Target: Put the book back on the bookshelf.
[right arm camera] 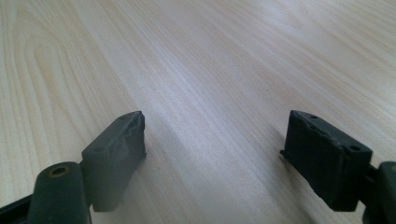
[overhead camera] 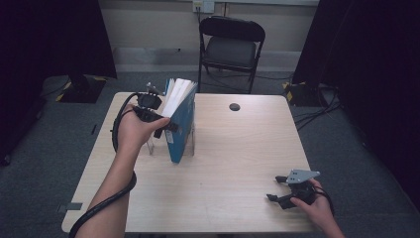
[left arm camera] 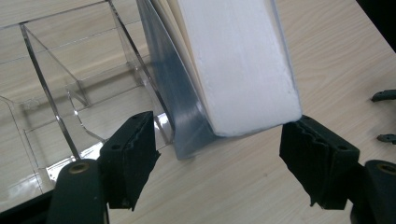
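Both claws wide | left claw (left arm camera: 219, 154) straddles book (left arm camera: 233, 60) | right claw (right arm camera: 215, 154) apart

Pale wood grain, clear plastic, and matt black pads.

We see a table (right arm camera: 224, 56) of light wood-look laminate, smooth with a soft sheen. The stand (left arm camera: 60, 93) is clear, glossy plastic. The book (left arm camera: 233, 60) has matt white paper pages and a glossy blue cover. The left gripper (left arm camera: 217, 154) and right gripper (right arm camera: 212, 154) carry dull, ridged black pads.

The left gripper (left arm camera: 219, 154) stood spread around a blue book (left arm camera: 233, 65) beside a clear stand (left arm camera: 70, 93) on the table (left arm camera: 327, 60).
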`<state>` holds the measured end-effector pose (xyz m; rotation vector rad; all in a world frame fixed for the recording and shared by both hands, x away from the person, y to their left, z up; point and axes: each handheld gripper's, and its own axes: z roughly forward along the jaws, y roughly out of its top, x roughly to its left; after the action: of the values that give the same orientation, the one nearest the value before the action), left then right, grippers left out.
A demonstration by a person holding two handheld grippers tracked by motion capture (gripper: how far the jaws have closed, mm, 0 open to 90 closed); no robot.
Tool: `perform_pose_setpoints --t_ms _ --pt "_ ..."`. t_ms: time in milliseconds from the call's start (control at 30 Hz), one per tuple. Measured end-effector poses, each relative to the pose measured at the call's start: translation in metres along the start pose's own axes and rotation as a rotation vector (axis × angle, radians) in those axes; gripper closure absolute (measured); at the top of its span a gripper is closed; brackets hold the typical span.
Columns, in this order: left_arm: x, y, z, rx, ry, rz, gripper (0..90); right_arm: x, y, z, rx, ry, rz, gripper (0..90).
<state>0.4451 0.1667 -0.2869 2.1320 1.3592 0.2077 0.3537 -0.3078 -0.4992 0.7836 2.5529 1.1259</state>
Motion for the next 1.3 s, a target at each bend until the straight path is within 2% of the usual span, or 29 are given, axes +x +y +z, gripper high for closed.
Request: perform_pose_setpoints --t_ms 133,333,767,1067,1300 --pt "0.0 -0.001 -0.001 0.001 -0.016 0.011 25.7 0.0 0.0 0.0 0.0 0.0 0.0 19.7" --pt "0.001 -0.007 -0.003 0.005 -0.036 0.003 24.4 0.0 0.0 0.0 -0.002 -0.002 0.0 19.7" --pt "0.0 -0.021 -0.01 -0.015 -0.05 0.024 23.3 0.0 0.0 0.0 -0.002 -0.003 0.0 19.7" --pt "-0.003 -0.033 -0.007 -0.007 -0.067 0.045 21.7 0.0 0.0 0.0 -0.003 0.001 -0.001 19.7" --pt "-0.001 -0.041 -0.007 -0.005 -0.075 0.044 21.2 0.0 0.0 0.0 -0.003 0.004 -0.001 19.6"
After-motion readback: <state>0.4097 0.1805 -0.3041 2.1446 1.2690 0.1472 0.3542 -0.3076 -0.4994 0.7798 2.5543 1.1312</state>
